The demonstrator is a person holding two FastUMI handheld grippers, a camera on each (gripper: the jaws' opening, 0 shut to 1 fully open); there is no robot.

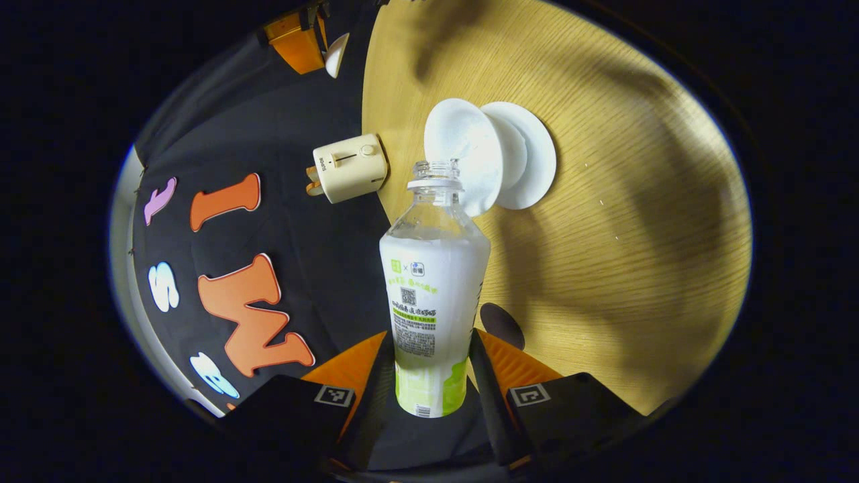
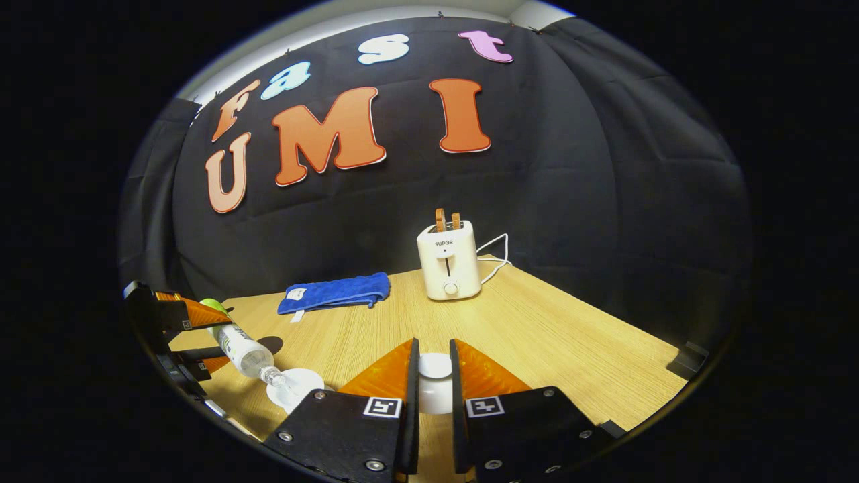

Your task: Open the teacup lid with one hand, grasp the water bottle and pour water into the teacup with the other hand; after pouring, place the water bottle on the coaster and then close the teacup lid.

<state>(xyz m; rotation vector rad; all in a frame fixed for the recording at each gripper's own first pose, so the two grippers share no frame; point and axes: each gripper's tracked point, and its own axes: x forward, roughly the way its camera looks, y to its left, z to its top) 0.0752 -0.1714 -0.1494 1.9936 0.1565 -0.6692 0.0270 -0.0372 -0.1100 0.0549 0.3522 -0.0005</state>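
Observation:
My left gripper [image 1: 433,342] is shut on the lower body of a clear water bottle [image 1: 433,282] with a white and green label. The bottle is uncapped and tipped over, its mouth at the rim of the white teacup [image 1: 463,154] on its saucer [image 1: 530,157]. In the right gripper view, the same bottle [image 2: 245,352] slants down from the left gripper [image 2: 181,329] to the teacup [image 2: 298,389]. My right gripper [image 2: 433,352] is shut on the white teacup lid [image 2: 435,379], held above the table to the right of the cup. A dark round coaster [image 1: 502,325] lies beside the bottle.
A cream toaster [image 2: 448,261] with two slices stands at the back of the wooden table [image 2: 570,335], its cord trailing right. A folded blue cloth [image 2: 335,292] lies to its left. The black booth wall rises just behind the table.

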